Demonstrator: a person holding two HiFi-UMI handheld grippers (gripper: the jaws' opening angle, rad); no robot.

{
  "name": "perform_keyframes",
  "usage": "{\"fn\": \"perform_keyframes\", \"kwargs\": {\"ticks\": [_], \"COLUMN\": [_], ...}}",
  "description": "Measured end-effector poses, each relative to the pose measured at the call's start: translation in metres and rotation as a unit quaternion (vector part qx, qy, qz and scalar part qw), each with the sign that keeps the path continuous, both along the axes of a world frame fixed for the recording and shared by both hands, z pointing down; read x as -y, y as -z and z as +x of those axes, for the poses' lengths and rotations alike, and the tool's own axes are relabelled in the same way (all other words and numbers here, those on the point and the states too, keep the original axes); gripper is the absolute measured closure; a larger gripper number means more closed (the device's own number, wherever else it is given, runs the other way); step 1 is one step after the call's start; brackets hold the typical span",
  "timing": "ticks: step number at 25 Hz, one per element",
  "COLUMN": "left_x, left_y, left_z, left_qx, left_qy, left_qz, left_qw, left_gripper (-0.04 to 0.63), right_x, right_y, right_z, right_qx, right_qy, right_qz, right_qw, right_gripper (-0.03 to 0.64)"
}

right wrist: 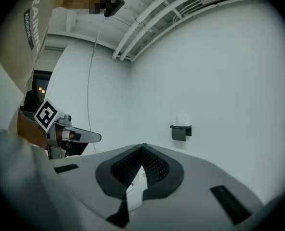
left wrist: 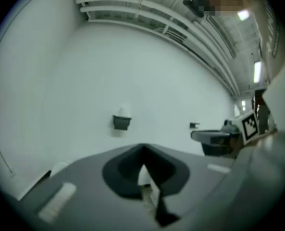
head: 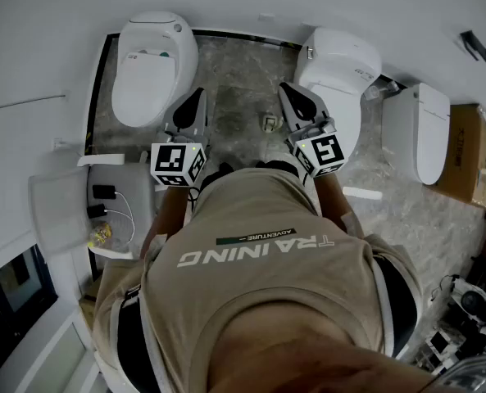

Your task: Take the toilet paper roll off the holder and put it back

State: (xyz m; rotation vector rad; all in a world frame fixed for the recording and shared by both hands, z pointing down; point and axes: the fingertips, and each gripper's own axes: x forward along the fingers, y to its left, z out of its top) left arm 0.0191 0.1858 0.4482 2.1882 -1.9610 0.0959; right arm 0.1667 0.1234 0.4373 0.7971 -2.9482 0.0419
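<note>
White toilet [head: 154, 64], grey mottled floor [head: 244, 76], tan shirt [head: 259, 309], black-and-white marker cube [head: 177, 164], dark holder [right wrist: 181, 132] on white wall [right wrist: 219, 71].

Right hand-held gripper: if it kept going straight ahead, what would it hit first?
The right hand-held gripper would probably meet the white wall, just left of the holder; depth is unclear.

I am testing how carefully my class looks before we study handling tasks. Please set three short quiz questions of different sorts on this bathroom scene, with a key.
1. True or false: the right tool is shut with nothing between its jaws.
2. How many toilets show in the head view? A two, B three, C five.
3. Fill in: in the right gripper view, the dark holder is mounted on the white ____.
Key: 1 true; 2 B; 3 wall.
</note>
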Motion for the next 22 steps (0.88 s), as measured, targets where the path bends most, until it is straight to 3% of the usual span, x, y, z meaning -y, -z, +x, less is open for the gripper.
{"fn": "perform_keyframes", "kwargs": {"ticks": [13,19,22], "left_x": [-0.010,0.018,0.036], "left_y": [-0.043,-0.045,-0.045], "left_z": [-0.078,-0.102,-0.104], "left_qx": [-0.028,-0.039,-0.044], "left_qy": [0.016,0.009,0.011], "left_qz": [-0.023,-0.014,-0.015], "left_qw": [0.9992,0.9991,0.9989], "left_gripper": [0.595,0.595,0.595], "right_x": [0.007,0.023,0.037], "right_y": [-0.023,-0.018,-0.022], "right_z": [-0.072,-0.091,-0.095], "right_qx": [0.005,-0.003,0.004], "right_qy": [-0.016,-0.027,-0.014], "right_qz": [-0.021,-0.029,-0.061], "right_qw": [1.000,0.999,0.998], "right_gripper": [0.604,0.604,0.604]}}
